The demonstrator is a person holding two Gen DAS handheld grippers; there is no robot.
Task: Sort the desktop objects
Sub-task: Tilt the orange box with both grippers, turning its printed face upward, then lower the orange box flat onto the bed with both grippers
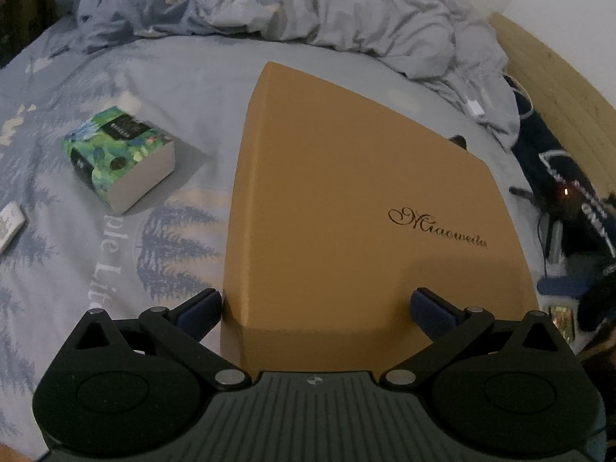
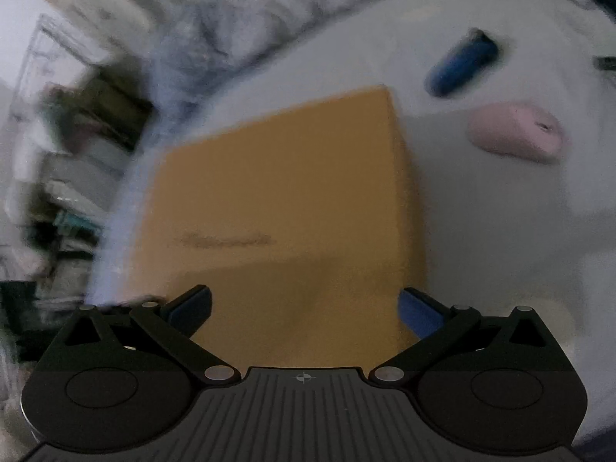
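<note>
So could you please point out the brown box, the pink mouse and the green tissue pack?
brown box point(image 1: 346, 200), left wrist view, top face.
pink mouse point(image 2: 516, 136), right wrist view, upper shell.
green tissue pack point(image 1: 115, 142), left wrist view, printed top.

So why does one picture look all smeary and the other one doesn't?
The right wrist view is motion-blurred: the gold writing on the brown box is an unreadable streak, and the blue lighter and pink mouse have fuzzy edges. The left wrist view is sharp enough to read the box's script, though dim. In both, the fisheye lens bends straight edges.
</note>
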